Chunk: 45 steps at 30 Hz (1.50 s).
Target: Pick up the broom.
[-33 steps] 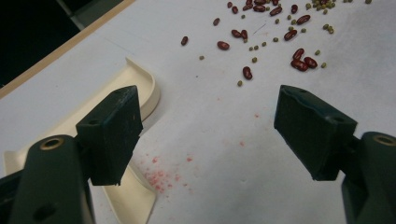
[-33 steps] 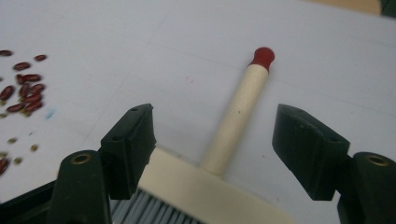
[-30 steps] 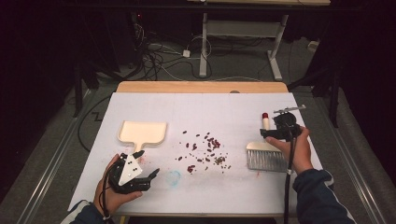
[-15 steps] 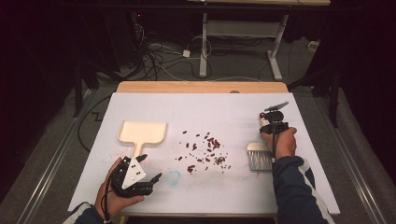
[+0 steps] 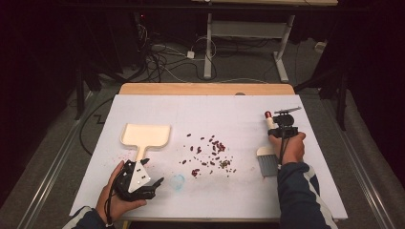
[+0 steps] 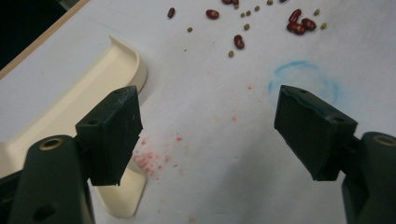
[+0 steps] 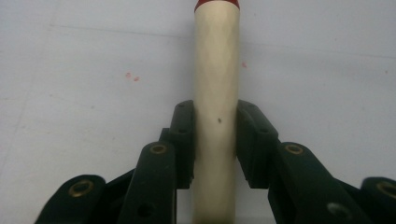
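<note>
A white-covered bench (image 5: 210, 114) carries a small sweeping set and a scatter of spilled beans. The right gripper (image 7: 215, 128) has its fingers (image 7: 183, 140) clamped on the handle of a brush (image 7: 216, 93): in the right gripper view the handle is a smooth, pale cream cylinder running straight up between the two black fingers, with a red cap at its far end and a tiny dark speck on its side. In the high view the brush (image 5: 268, 162) lies near the right edge of the bench, its red tip pointing away from the person and its grey bristle head toward the person, just beside the right hand (image 5: 289, 147) that holds the gripper (image 5: 282, 128).

The left gripper (image 6: 208, 126) hangs over the near left part of the bench with its fingers (image 6: 112, 133) wide apart and nothing between them. Below and beside its left finger lies the cream handle of a dustpan (image 6: 79, 100), whose curved rim shows at the upper left. In the high view the dustpan (image 5: 145, 136) lies flat with its pan away from the person and its handle pointing at the left gripper (image 5: 141, 183).

Dark red beans (image 5: 210, 152) and a few small greenish ones are spread across the middle of the bench, between dustpan and brush. A faint blue ring (image 6: 303, 81) is marked on the cover near the left gripper, and pink specks (image 6: 152, 158) stain the surface around the dustpan's handle.
</note>
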Motion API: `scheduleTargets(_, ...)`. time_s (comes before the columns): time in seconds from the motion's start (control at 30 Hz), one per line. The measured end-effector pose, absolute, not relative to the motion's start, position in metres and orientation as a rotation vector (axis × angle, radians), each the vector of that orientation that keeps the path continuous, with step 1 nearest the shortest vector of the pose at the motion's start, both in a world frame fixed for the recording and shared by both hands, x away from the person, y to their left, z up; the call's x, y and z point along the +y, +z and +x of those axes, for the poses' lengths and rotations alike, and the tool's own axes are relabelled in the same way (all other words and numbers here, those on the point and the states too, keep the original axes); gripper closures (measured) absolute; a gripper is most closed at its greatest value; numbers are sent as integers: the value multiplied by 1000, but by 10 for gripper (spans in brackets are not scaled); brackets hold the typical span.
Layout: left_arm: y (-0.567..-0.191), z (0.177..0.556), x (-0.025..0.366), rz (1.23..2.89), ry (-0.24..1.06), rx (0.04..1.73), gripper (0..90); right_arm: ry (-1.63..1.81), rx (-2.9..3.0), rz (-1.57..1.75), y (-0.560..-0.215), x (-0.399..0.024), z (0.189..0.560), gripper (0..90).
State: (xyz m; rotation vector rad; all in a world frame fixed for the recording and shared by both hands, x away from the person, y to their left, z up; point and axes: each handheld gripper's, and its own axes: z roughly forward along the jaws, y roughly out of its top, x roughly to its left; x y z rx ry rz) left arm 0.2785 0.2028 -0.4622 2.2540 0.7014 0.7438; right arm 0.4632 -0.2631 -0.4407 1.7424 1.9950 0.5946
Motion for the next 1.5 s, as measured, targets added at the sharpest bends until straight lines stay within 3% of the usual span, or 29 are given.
scheduleTargets(0.27, -456, 274, 195, 2214, 764, 688, 246, 966, 1937, 1536, -416, -275, 419, 706)
scheduleTargets(0.53, -445, 283, 175, 2140, 553, 723, 258, 1182, 1905, 1369, -396, -280, 383, 706)
scheduleTargets(0.73, -422, 299, 120, 2034, 374, 654, 236, 1258, 1860, 1319, -383, -272, 369, 706)
scheduleTargets(0.93, -407, 298, 58, 2005, 298, 539, 245, 1312, 1831, 1211, -369, -248, 349, 706)
scheduleTargets(1.07, -400, 301, 28, 1952, 237, 551, 266, 1350, 1836, 1139, -362, -227, 335, 706)
scheduleTargets(1.3, -401, 301, -2, 1954, 191, 553, 351, 1384, 1850, 1027, -355, -200, 312, 705)
scheduleTargets(1.5, -405, 305, 1, 1930, 157, 550, 475, 1431, 1855, 969, -349, -188, 298, 705)
